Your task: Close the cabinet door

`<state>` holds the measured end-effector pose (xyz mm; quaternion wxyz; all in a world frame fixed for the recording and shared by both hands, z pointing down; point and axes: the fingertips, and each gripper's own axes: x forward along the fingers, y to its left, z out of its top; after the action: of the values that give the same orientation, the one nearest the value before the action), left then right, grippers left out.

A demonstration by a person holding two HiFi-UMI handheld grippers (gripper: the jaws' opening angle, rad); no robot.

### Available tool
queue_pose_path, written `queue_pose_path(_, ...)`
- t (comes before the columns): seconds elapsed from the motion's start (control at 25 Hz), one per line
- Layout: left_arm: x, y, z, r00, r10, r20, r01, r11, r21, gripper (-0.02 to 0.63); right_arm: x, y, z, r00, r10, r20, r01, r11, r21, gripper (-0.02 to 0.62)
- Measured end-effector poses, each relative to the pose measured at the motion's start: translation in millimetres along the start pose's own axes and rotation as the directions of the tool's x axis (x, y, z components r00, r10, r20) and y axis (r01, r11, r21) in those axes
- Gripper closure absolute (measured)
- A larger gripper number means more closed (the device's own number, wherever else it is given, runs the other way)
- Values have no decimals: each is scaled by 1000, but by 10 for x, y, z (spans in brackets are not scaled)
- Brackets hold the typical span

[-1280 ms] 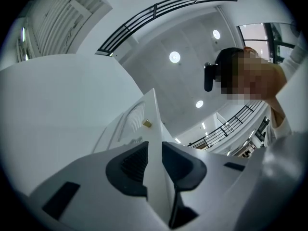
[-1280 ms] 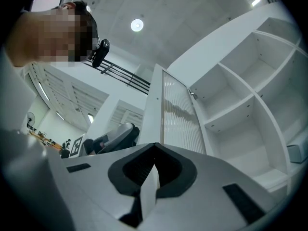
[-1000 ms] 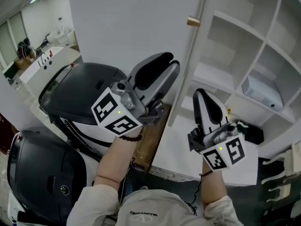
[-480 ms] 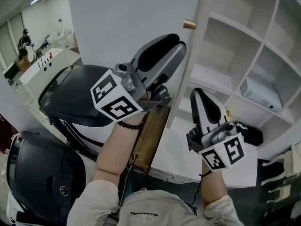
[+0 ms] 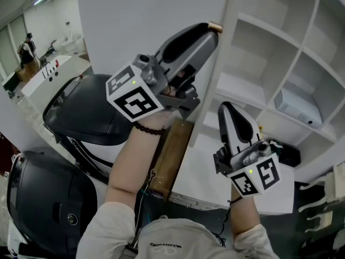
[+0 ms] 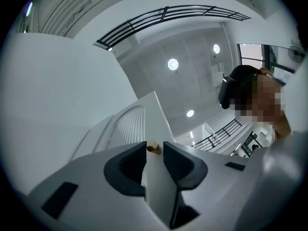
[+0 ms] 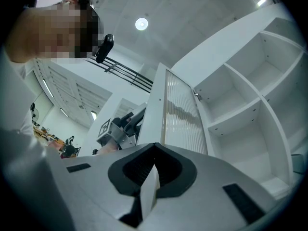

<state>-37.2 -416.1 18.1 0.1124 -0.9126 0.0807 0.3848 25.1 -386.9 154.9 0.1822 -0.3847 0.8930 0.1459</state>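
Left gripper (image 5: 207,32) — raised since the earlier frame; its jaws are now brought up to the brass knob (image 5: 216,27) on the free edge of the cabinet door (image 5: 151,31), which stands open. The jaws are held slightly apart with the knob just beyond their tips, unclamped. Right gripper (image 5: 229,111) is held below the knob, jaws together, empty. The door is judged rigid and free-swinging; the knob small and smooth — slip is likely. Hinges are cut off; contact is unconfirmed.

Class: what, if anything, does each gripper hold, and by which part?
Right gripper: shut, empty. Left gripper: jaws bracket the brass knob of the cabinet door; whether they pinch it cannot be told.
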Motion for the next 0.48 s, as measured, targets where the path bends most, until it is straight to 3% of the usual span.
queue_pose_path(0.32, 104, 49, 34, 998, -54, 29, 56, 995, -80, 512, 0, 0, -22, 1000, -12, -6, 12, 1000, -7, 584)
queue_pose_path(0.48, 122, 34, 4, 994, -96, 51, 103, 981, -165, 515, -16, 14, -28, 1000, -17, -7, 17, 1000, -7, 584)
